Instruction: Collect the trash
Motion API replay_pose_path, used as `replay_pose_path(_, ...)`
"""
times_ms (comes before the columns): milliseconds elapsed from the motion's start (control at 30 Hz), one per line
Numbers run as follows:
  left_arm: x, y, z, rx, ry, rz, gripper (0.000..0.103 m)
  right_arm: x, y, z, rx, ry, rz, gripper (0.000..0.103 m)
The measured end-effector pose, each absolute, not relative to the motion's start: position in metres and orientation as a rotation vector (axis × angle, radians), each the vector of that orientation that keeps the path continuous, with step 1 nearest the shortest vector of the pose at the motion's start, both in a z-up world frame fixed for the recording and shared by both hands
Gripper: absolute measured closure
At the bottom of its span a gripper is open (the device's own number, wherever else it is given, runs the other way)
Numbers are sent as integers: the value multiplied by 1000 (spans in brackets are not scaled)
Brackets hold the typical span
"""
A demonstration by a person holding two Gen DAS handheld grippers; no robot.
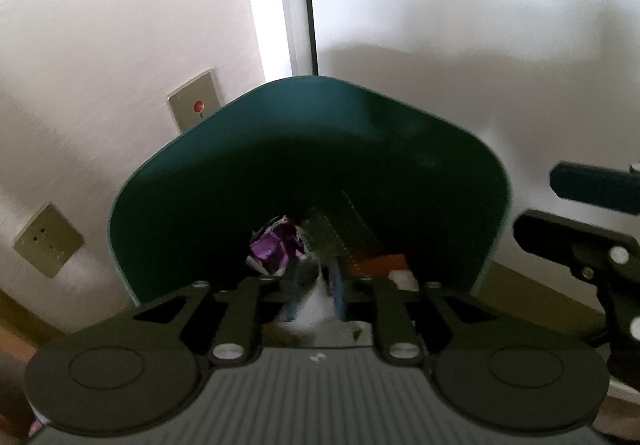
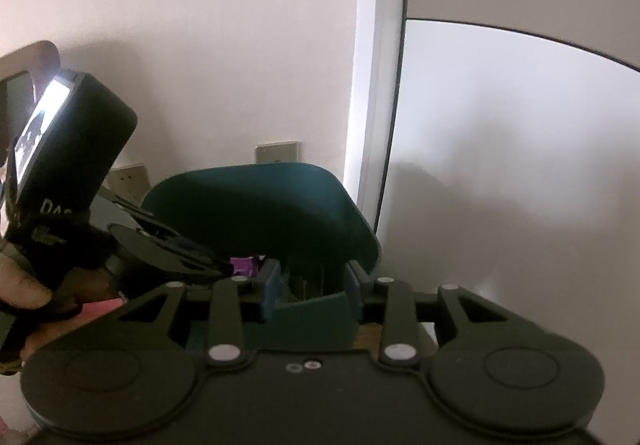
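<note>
A dark teal bin (image 1: 312, 117) stands against the wall, its mouth tipped toward me. Inside lie a crumpled purple wrapper (image 1: 272, 245), an orange packet (image 1: 380, 263) and other scraps. My left gripper (image 1: 316, 279) hangs over the bin's near edge, jaws a little apart, with a white scrap (image 1: 314, 305) loose between the blue pads. My right gripper (image 2: 310, 279) stands open at the bin's (image 2: 260, 201) near rim, which shows between its fingers with nothing pinched. One right finger (image 1: 588, 187) shows at the bin's right side. A hand (image 2: 24, 289) holds the left gripper, whose tip is near the purple wrapper (image 2: 244, 265).
The bin sits in a corner by a white door frame (image 1: 296, 5). On the wall to its left are a switch plate with a red dot (image 1: 196, 107) and a socket plate (image 1: 48, 241). A strip of brown floor (image 1: 532, 285) shows to the bin's right.
</note>
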State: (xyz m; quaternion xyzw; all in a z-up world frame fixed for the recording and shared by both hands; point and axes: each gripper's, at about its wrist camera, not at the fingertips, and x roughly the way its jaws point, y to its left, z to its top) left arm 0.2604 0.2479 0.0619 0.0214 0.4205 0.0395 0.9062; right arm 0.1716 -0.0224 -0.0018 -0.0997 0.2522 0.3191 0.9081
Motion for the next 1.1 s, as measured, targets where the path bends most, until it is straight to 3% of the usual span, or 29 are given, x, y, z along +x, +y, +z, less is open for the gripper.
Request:
replay_pose_path(67,255,245,66,34,850,85,40,168,-27,1,-201,515,656,68)
replay_pose_path(133,246,240,72,42,804,90,27,163,-33,5,-194,507,654,68)
replay_pose_path(600,165,210,108,56,635,146,27,137,-58,16,-149,468,676,66)
replay_pose_path(767,130,201,118,60,553,160,21,126,-71,18,-116,456,696,64)
replay_pose_path(900,100,192,120,64,501,172,21,117,-80,18,-101,444,706,55)
replay_pose_path(1033,74,184,121,54,454,196,8,106,-89,20,-82,429,733,49)
replay_pose_path(1100,61,180,122,63,424,206,8,99,-94,21,-82,421,749,48)
